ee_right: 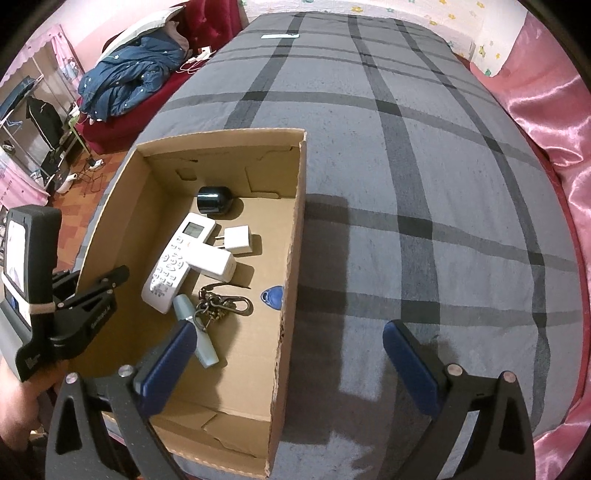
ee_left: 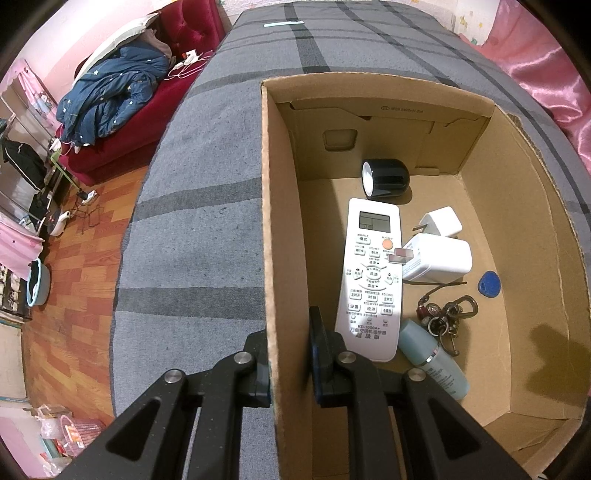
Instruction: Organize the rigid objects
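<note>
A cardboard box (ee_left: 280,221) (ee_right: 295,206) stands on a grey plaid bed. Inside lie a white remote (ee_left: 371,280) (ee_right: 177,258), a black cylinder (ee_left: 386,179) (ee_right: 214,199), two white chargers (ee_left: 439,254) (ee_right: 212,260), a blue key tag (ee_left: 488,283) (ee_right: 271,295), a keyring (ee_left: 447,317) (ee_right: 218,306) and a pale blue bottle (ee_left: 432,358) (ee_right: 195,332). My left gripper (ee_left: 290,362) is shut on the box's left wall. My right gripper (ee_right: 291,369) is open and empty above the box's right wall. The left gripper's body (ee_right: 55,317) shows at the left of the right wrist view.
The grey plaid bedcover (ee_right: 424,184) stretches far and right of the box. A pink satin quilt (ee_right: 554,110) lies along the right. A red sofa with a blue jacket (ee_left: 110,96) stands left, over wooden floor (ee_left: 74,295). A pale strip (ee_left: 283,23) lies at the bed's far end.
</note>
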Motion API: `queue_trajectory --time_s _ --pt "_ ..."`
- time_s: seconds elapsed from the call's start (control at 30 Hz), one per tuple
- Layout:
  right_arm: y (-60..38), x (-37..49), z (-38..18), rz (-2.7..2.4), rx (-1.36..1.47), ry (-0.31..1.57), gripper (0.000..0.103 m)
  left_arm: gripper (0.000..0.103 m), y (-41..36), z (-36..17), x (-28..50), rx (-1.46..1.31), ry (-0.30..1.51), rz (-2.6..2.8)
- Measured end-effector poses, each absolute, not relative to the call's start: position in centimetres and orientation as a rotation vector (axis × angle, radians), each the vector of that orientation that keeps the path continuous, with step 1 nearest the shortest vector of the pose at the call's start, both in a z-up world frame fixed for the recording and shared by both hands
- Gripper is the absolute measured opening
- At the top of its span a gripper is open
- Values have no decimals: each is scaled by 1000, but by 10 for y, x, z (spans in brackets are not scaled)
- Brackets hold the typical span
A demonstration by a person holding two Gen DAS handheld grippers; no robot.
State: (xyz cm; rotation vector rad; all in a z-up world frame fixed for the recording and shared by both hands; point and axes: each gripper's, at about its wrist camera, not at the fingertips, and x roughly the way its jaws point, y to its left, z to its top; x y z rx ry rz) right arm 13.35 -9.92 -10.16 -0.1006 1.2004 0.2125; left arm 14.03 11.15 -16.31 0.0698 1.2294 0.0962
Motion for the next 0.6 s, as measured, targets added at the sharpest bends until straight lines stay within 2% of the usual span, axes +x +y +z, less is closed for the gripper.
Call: queue_trajectory --time_s 0.07,0.1,0.13,0.27,0.3,0.33,0.4,0.6 --pt "-101 132 -102 215 -91 1202 103 20 110 -161 139 87 1219 105" --pt "-102 131 -102 217 -83 1201 103 32 108 -159 138 98 1207 111" --pt "-103 129 -102 219 -80 1200 103 50 107 -156 137 103 1194 114" --pt "-107 124 -97 220 -63 1184 103 80 104 -143 132 99 1147 114" --pt "-109 123 -96 218 -60 1179 103 93 104 -140 130 86 1141 108" --pt "-110 122 -94 216 -59 1175 103 99 103 -138 128 70 1139 94" --pt "-114 120 -91 211 -47 1167 103 103 97 -135 126 51 1149 53" --pt "-127 109 -76 180 -65 1137 103 103 69 -118 109 95 1132 20"
